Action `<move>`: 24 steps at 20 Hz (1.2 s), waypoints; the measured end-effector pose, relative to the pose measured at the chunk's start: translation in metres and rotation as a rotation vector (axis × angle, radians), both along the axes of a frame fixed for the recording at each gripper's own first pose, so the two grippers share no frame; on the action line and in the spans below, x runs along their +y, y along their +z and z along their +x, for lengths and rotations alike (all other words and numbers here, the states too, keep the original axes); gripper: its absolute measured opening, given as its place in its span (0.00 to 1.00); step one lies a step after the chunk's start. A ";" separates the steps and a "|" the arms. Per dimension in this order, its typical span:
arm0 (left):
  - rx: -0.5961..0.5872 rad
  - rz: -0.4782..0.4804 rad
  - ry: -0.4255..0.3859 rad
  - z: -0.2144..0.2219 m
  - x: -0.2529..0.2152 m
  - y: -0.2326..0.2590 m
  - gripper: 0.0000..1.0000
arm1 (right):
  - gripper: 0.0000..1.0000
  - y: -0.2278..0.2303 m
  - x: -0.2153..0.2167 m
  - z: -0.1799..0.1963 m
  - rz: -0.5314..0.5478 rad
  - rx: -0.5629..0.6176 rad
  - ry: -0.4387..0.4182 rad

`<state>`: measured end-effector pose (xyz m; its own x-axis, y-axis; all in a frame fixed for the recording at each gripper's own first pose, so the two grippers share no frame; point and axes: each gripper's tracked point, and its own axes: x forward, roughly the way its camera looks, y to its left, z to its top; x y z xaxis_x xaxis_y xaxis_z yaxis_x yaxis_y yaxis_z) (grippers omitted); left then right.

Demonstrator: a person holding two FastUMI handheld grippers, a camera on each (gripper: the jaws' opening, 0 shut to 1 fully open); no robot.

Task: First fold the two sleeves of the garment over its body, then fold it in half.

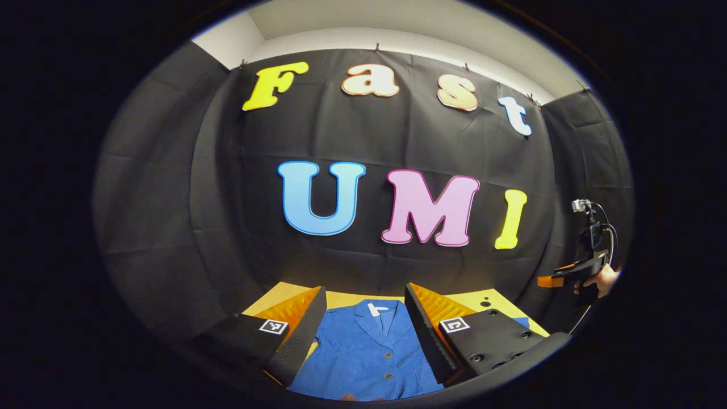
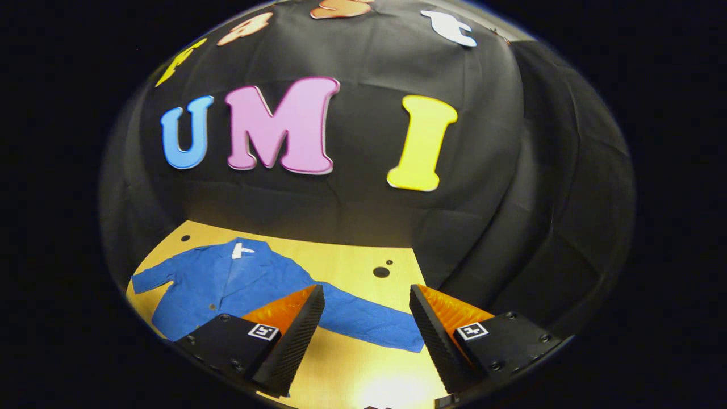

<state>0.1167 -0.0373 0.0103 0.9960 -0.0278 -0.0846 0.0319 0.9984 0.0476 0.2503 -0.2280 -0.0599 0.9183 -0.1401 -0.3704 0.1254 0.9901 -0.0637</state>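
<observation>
A blue woven jacket (image 2: pixel 227 284) lies flat on the yellow surface (image 2: pixel 346 261), collar toward the far edge, sleeves spread sideways. Both tongs (image 1: pixel 363 335) (image 2: pixel 366 335) hover released, grasping nothing.

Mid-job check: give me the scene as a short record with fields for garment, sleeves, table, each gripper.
garment: blue jacket, lying flat and face up on the table, collar toward the booth wall
sleeves: both spread out to the sides, neither folded over the body; long sleeve stretches toward the right gripper
table: yellow top with a few small holes
left gripper: open, held above the jacket's buttoned front
right gripper: open, above the long sleeve's end, not gripping it
task progress: no fold made
</observation>
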 end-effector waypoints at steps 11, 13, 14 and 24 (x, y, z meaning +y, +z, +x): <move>0.111 0.019 0.071 0.054 -0.024 -0.034 0.80 | 0.98 -0.210 -0.102 0.037 0.174 0.540 -0.130; 0.125 0.039 0.086 0.057 -0.026 -0.038 0.80 | 0.99 -0.237 -0.110 0.029 0.223 0.615 -0.159; 0.138 0.057 0.101 0.058 -0.025 -0.043 0.80 | 0.98 -0.248 -0.115 0.026 0.250 0.635 -0.179; 0.210 0.064 0.145 0.051 -0.027 -0.063 0.80 | 0.84 -0.302 -0.125 0.022 0.341 0.751 -0.274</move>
<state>0.1680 -0.0645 -0.0531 0.9497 0.1255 -0.2869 -0.0950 0.9885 0.1178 0.2724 -0.3527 -0.3618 0.3638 -0.0911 -0.9270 0.4057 0.9114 0.0696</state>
